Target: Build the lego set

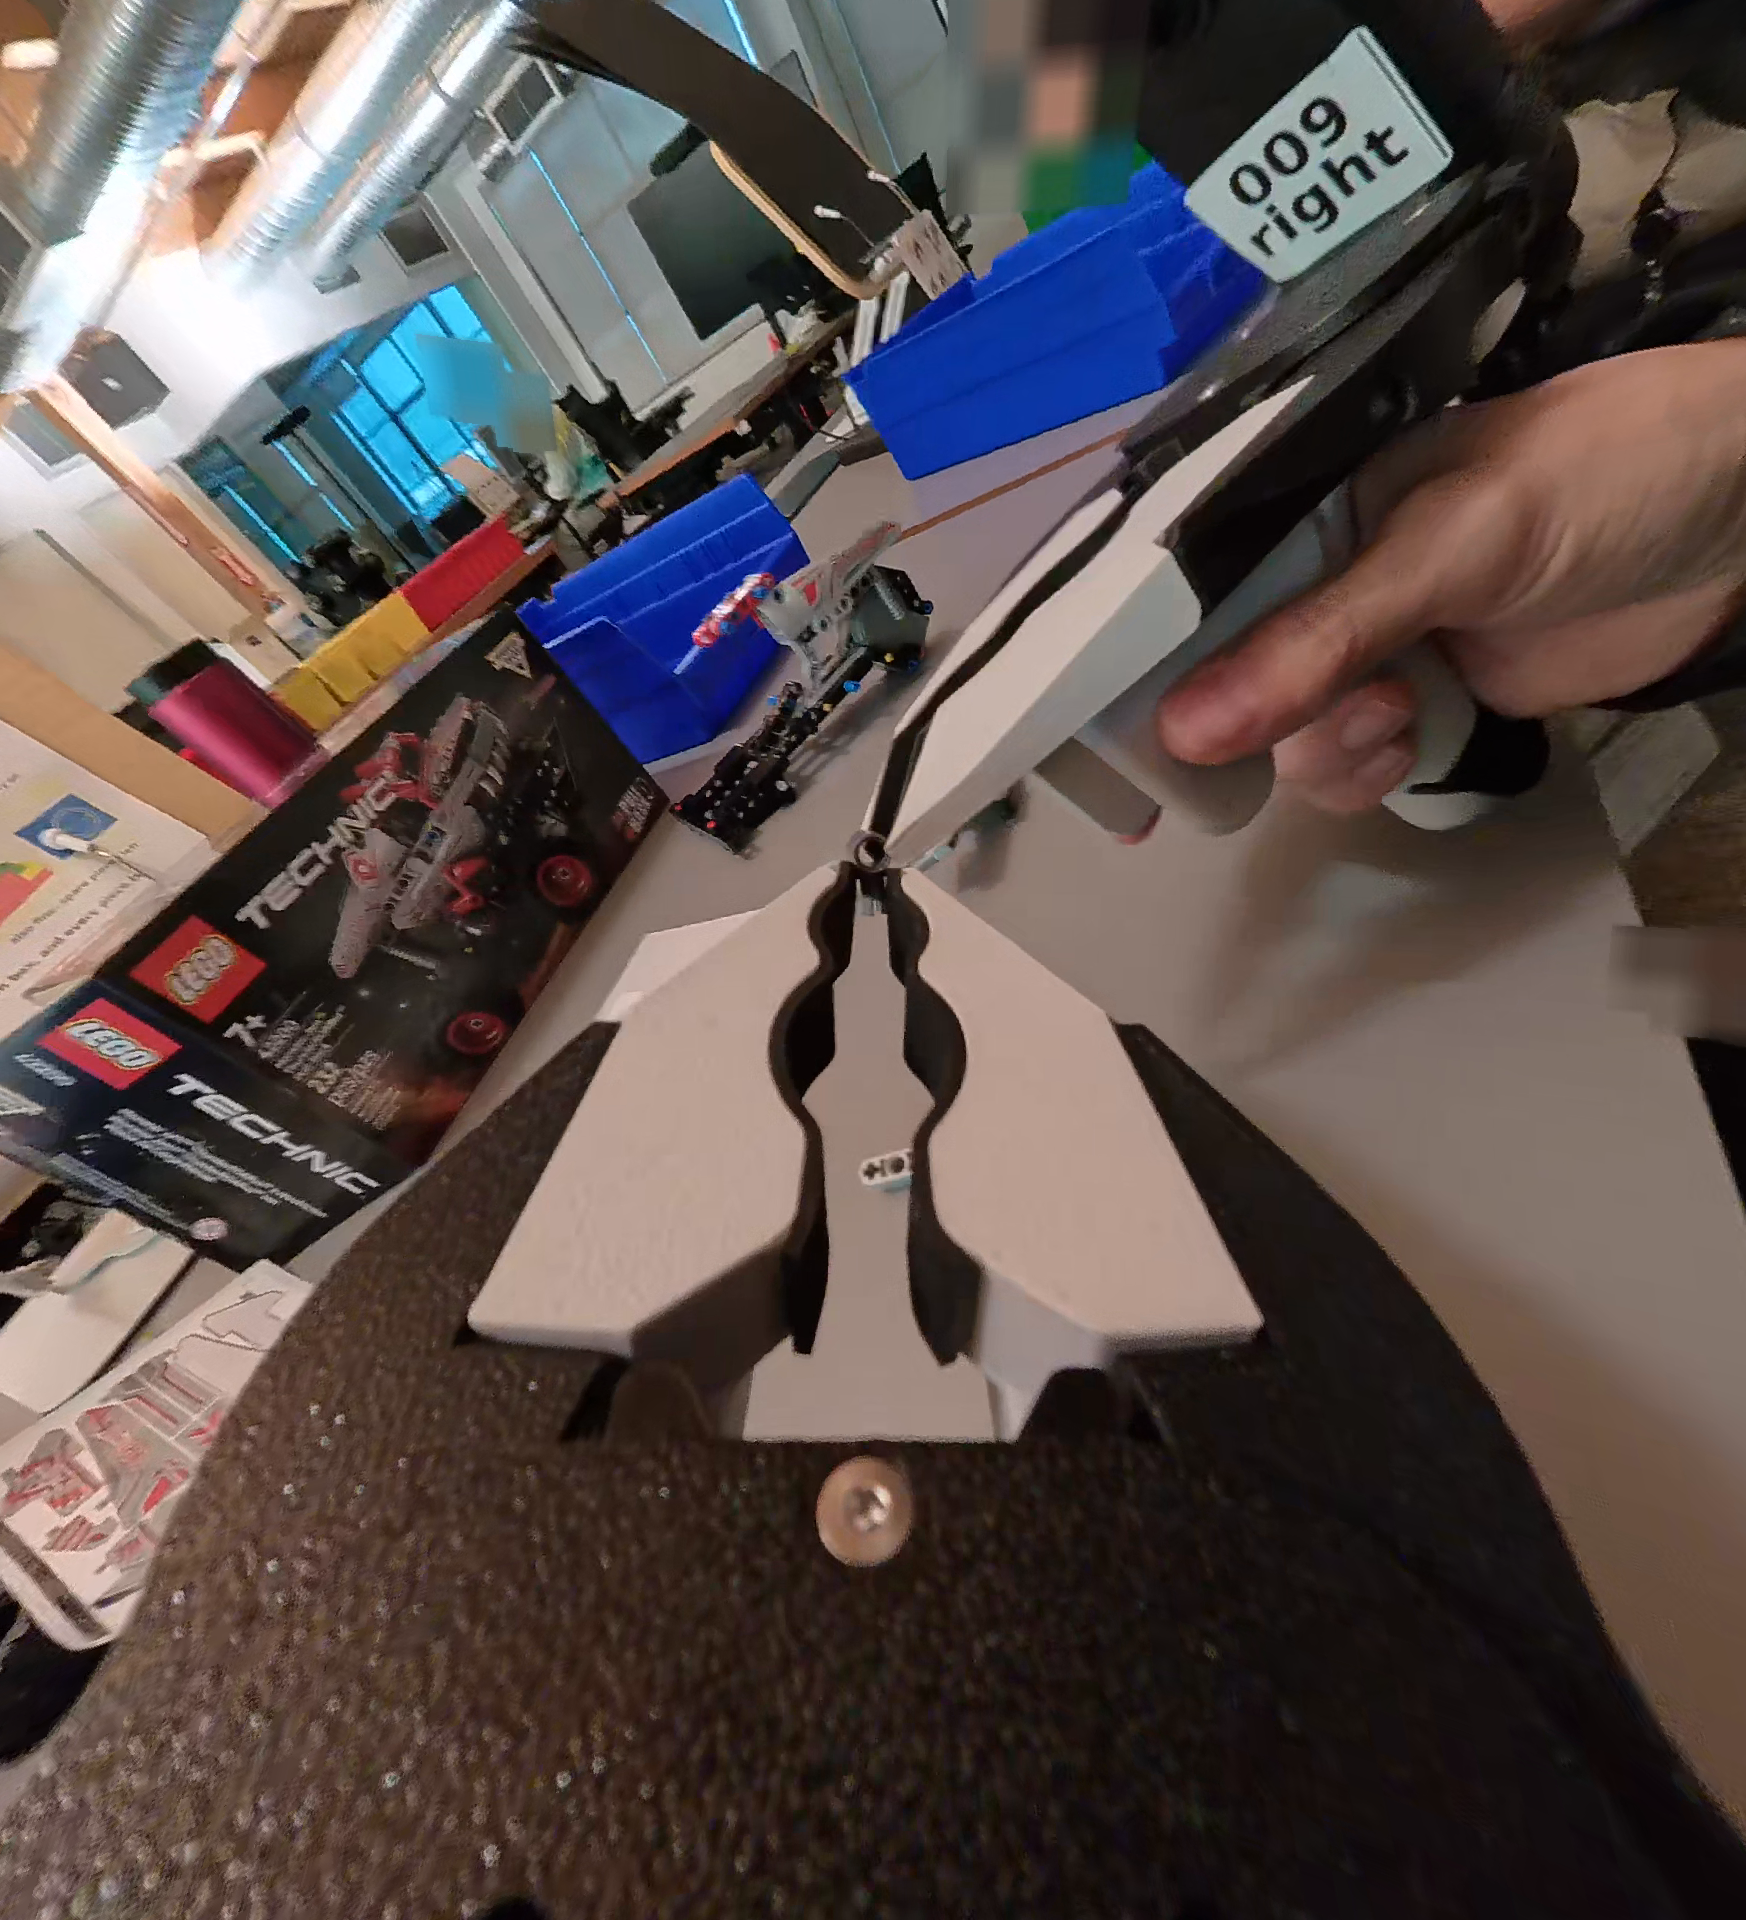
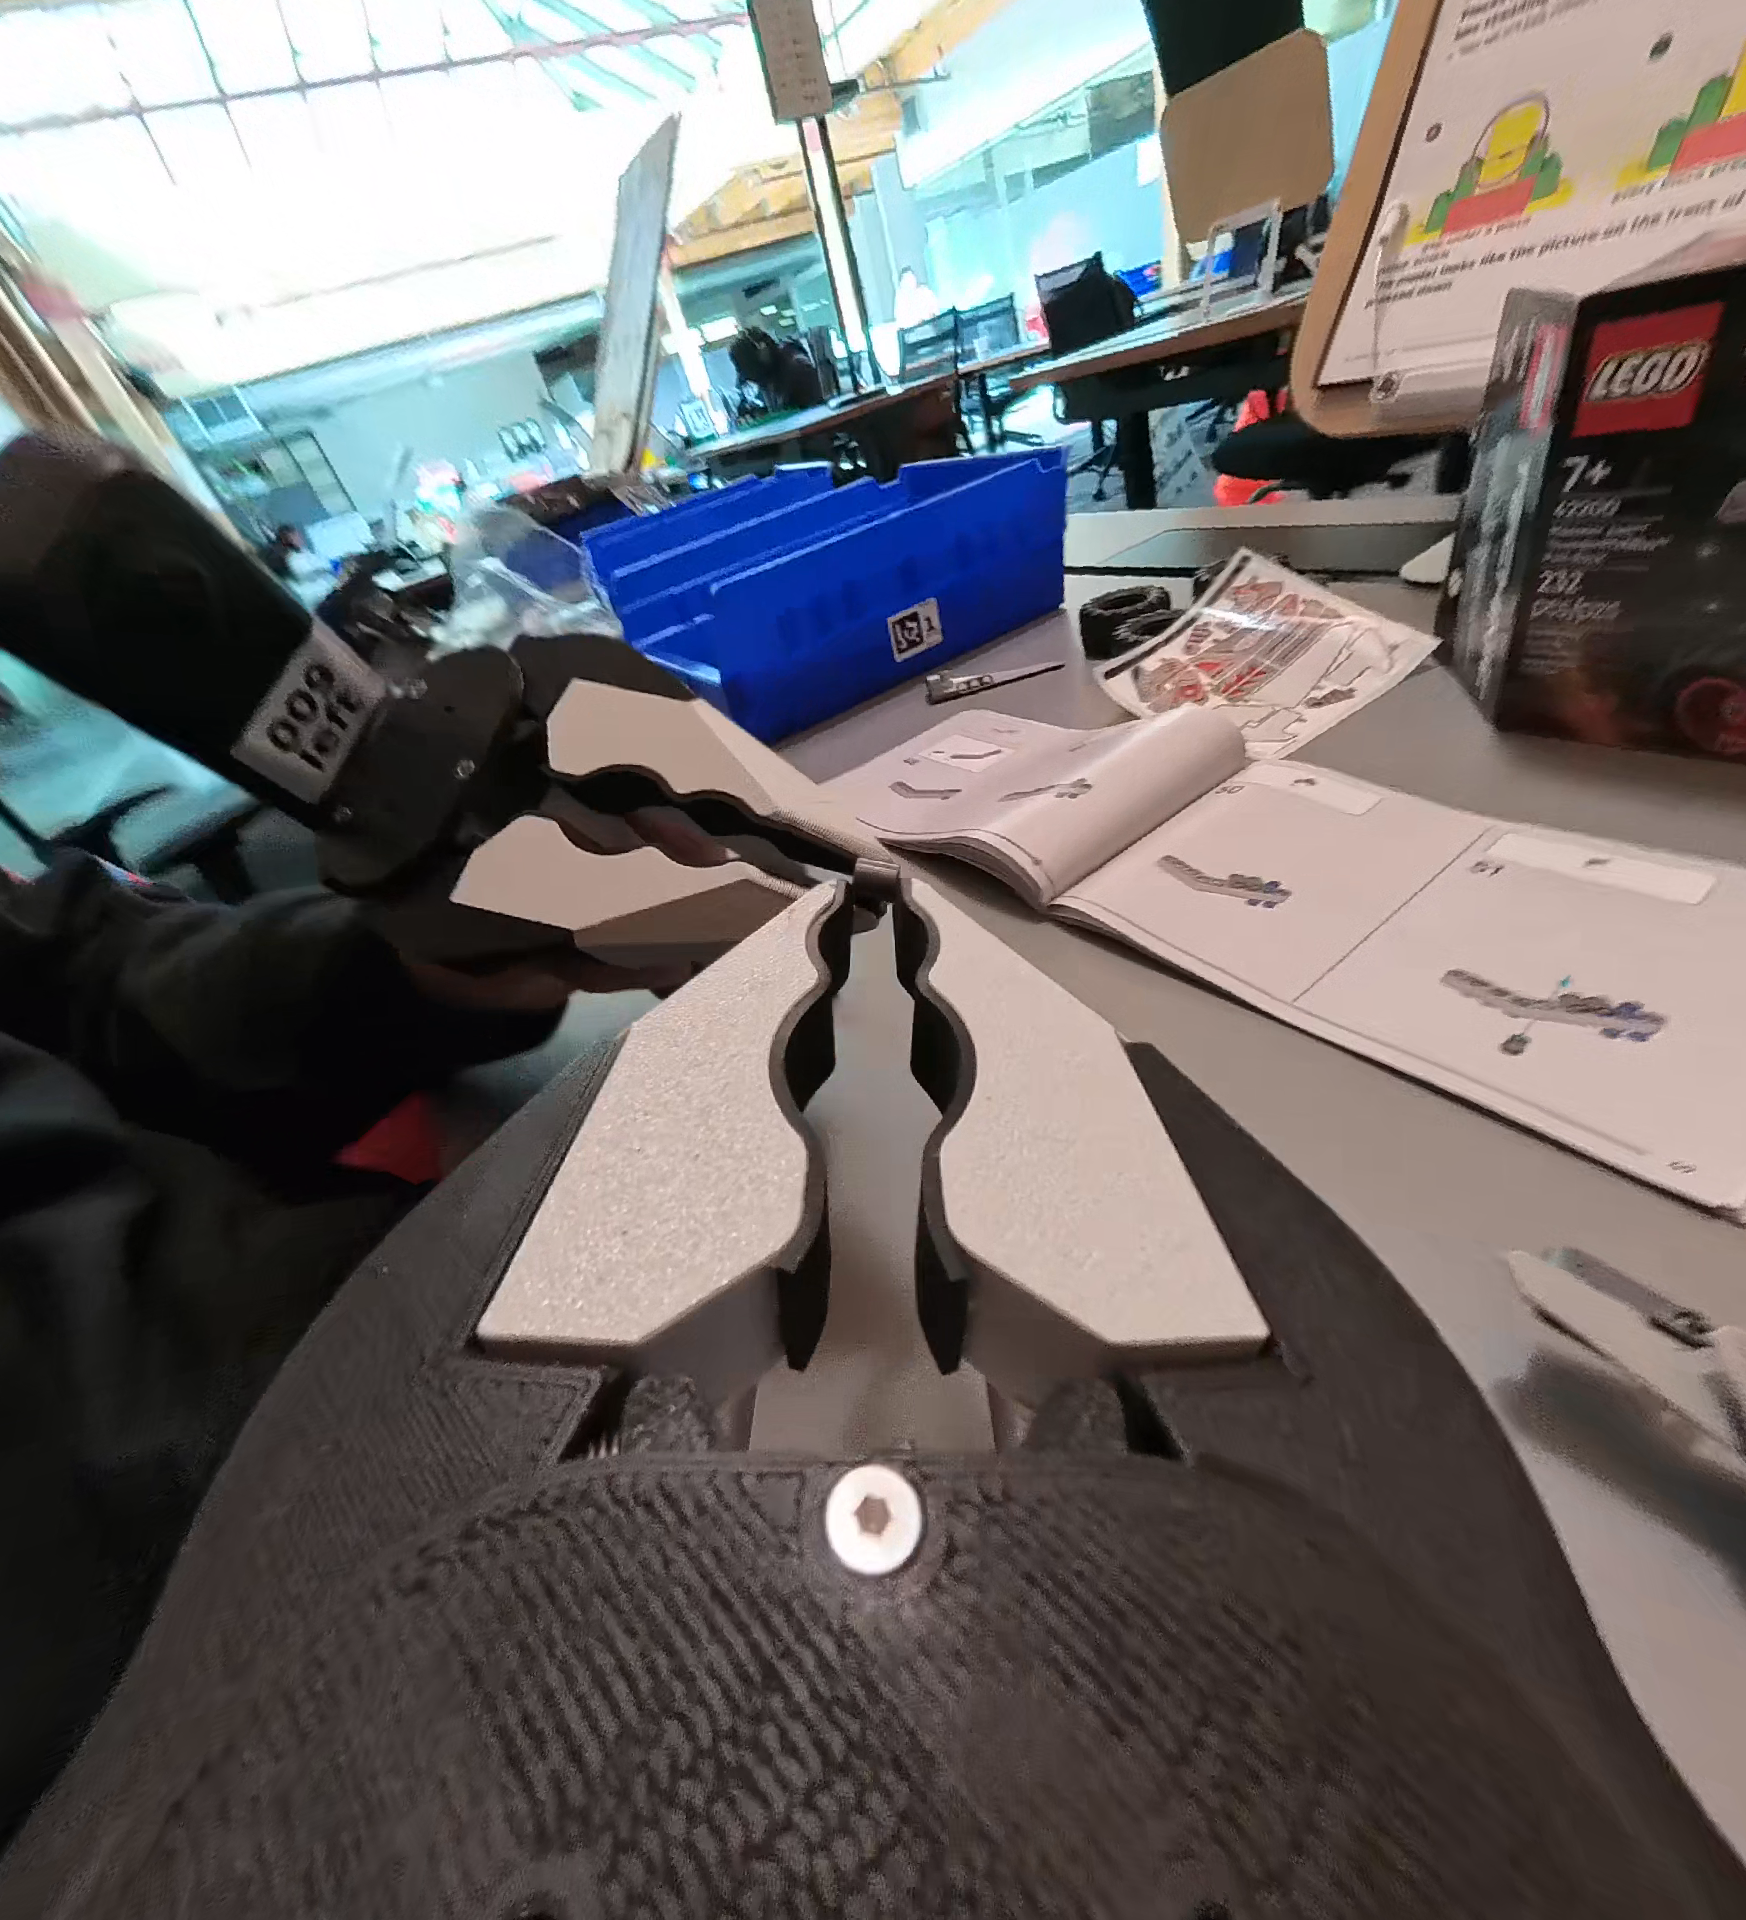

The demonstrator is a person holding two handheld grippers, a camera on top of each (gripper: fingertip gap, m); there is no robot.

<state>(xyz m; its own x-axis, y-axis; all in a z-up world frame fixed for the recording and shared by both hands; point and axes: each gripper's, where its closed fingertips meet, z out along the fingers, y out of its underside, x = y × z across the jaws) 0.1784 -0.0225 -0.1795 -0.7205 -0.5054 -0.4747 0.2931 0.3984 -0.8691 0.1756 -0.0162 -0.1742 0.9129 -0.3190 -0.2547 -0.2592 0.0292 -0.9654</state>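
Note:
My left gripper (image 1: 866,883) is shut on a small grey lego piece (image 1: 867,852) with a round hole, held above the grey table (image 1: 1368,1143). My right gripper (image 1: 888,831) comes in from the upper right in a person's hand, and its tip touches the same piece. In the right wrist view, my right gripper (image 2: 873,896) is nearly closed around the small grey piece (image 2: 874,869), and my left gripper (image 2: 843,871) reaches in from the left. A partly built grey model (image 1: 827,608) and a black assembly (image 1: 755,769) lie farther back.
Blue bins (image 1: 671,634) (image 2: 827,603) stand behind. The open instruction booklet (image 2: 1316,935) lies to the right, with the lego box (image 2: 1658,520), a sticker sheet (image 2: 1253,644) and black tyres (image 2: 1129,618) beyond. Loose grey pieces (image 2: 1679,1340) lie at the lower right. A small white piece (image 1: 884,1169) lies under my left fingers. My two grippers' fingertips are within a few centimetres of each other.

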